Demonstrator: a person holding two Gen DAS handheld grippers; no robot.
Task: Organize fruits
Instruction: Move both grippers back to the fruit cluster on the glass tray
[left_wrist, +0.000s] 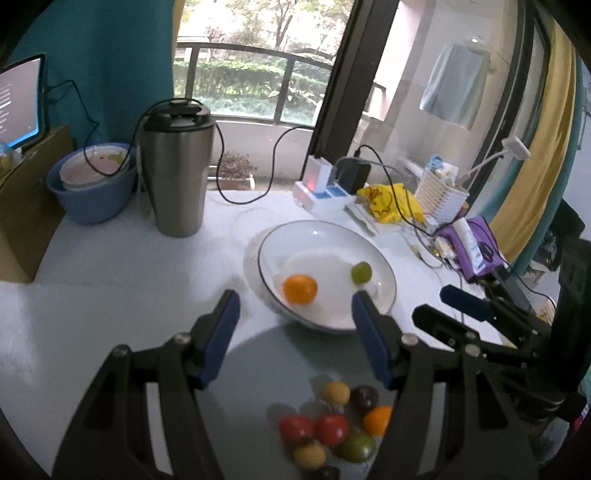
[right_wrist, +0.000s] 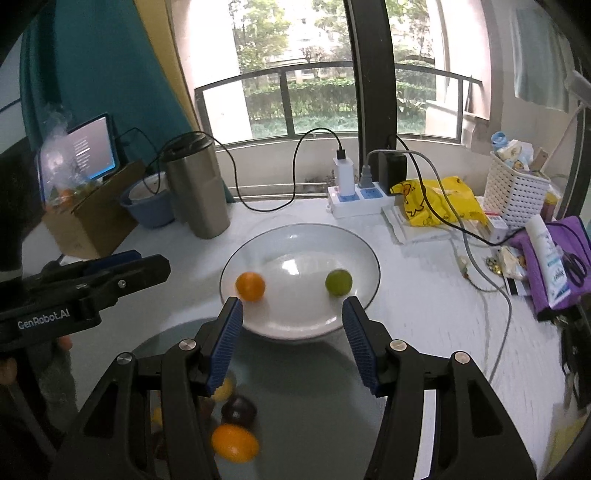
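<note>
A white bowl (left_wrist: 332, 236) (right_wrist: 354, 243) holds an orange fruit (left_wrist: 300, 288) (right_wrist: 250, 286) and a green fruit (left_wrist: 361, 272) (right_wrist: 338, 282). Nearer me, a grey-green round plate (left_wrist: 251, 369) (right_wrist: 314, 406) carries several small fruits: red (left_wrist: 331, 429), orange (left_wrist: 376, 420) (right_wrist: 234, 442), green (left_wrist: 357, 447), yellow (left_wrist: 336, 392) and dark (left_wrist: 364, 397) (right_wrist: 238, 410). My left gripper (left_wrist: 293, 306) is open and empty above the plate, just short of the bowl. My right gripper (right_wrist: 291, 314) is open and empty at the bowl's near rim. The right gripper also shows in the left wrist view (left_wrist: 443, 306), and the left gripper in the right wrist view (right_wrist: 140, 262).
A steel tumbler (left_wrist: 176, 170) (right_wrist: 199, 188) and a blue basin (left_wrist: 92, 184) (right_wrist: 149, 203) stand at the back left. A power strip (right_wrist: 360, 201), a yellow bag (right_wrist: 439, 203), a white basket (right_wrist: 515, 192) and purple items (right_wrist: 561, 258) crowd the right. Cables cross the table.
</note>
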